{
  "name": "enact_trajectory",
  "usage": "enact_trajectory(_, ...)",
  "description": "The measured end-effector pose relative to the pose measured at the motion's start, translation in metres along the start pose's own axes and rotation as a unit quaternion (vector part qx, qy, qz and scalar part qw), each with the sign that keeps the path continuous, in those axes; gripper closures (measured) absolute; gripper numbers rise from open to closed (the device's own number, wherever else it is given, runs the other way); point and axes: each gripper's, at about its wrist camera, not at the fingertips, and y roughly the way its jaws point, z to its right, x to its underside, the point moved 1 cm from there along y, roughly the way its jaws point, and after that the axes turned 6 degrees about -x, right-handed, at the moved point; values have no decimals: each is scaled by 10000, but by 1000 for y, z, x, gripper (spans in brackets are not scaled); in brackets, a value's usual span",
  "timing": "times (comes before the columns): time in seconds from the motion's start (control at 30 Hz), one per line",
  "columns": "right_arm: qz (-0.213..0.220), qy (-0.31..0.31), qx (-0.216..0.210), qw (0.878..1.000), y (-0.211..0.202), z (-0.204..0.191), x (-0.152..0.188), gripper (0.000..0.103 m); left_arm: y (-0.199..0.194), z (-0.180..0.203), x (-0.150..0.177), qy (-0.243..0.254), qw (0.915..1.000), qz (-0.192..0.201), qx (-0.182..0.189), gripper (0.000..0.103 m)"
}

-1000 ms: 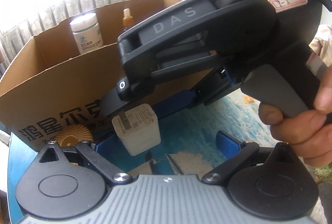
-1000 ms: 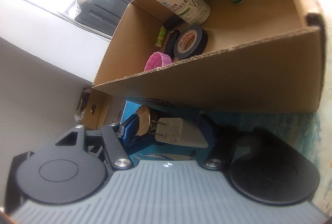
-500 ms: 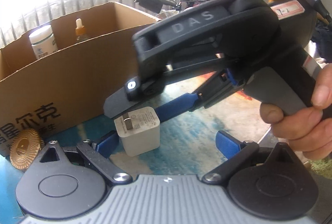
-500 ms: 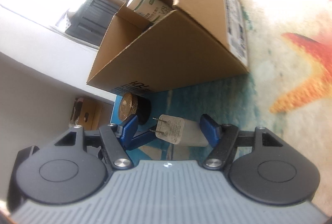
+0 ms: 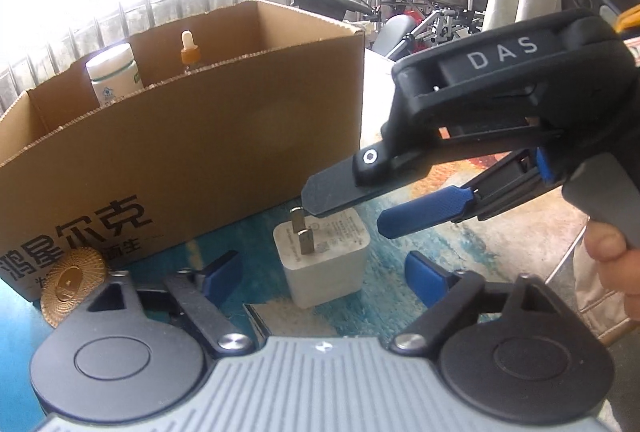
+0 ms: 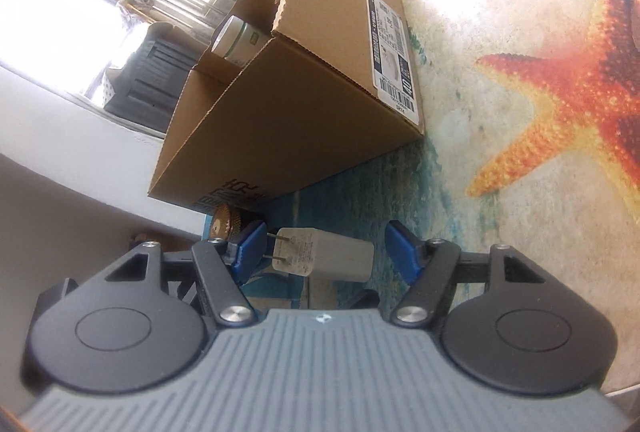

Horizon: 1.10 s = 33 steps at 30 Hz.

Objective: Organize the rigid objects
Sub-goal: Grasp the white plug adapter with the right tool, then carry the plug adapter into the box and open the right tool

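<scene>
The right tool [image 6: 322,252] has drawn back from the brown cardboard box [image 6: 304,80], its fingers now spread clear of the white plastic charger plug [image 6: 324,256], resting on the sea-print mat [image 6: 500,32].

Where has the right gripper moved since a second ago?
Yes: the right gripper sank and backed off from the cardboard box, now seen from outside.

Charger [image 5: 324,256]: matt white plastic, smooth, two bare metal prongs; box [image 5: 192,160]: plain brown corrugated cardboard, raw fluted edges, black print, white paper label on the end; disc [image 5: 72,286]: gold, ribbed, metallic sheen; bottle [image 5: 114,72]: white plastic, smooth; left tongs [image 5: 320,272] and right tongs [image 6: 328,252]: matt black plastic links, blue textured pads, shiny metal pivots, ribbed grey housing; table [image 6: 500,12] covering: printed, faintly grainy, slight gloss.
</scene>
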Motion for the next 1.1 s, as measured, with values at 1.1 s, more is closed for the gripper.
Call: enact_trajectory(1.1, 641, -1467, -442, 9861, -27, -110, -13, 74, -55, -42, -44, -636, 9937, 802, -464, 56)
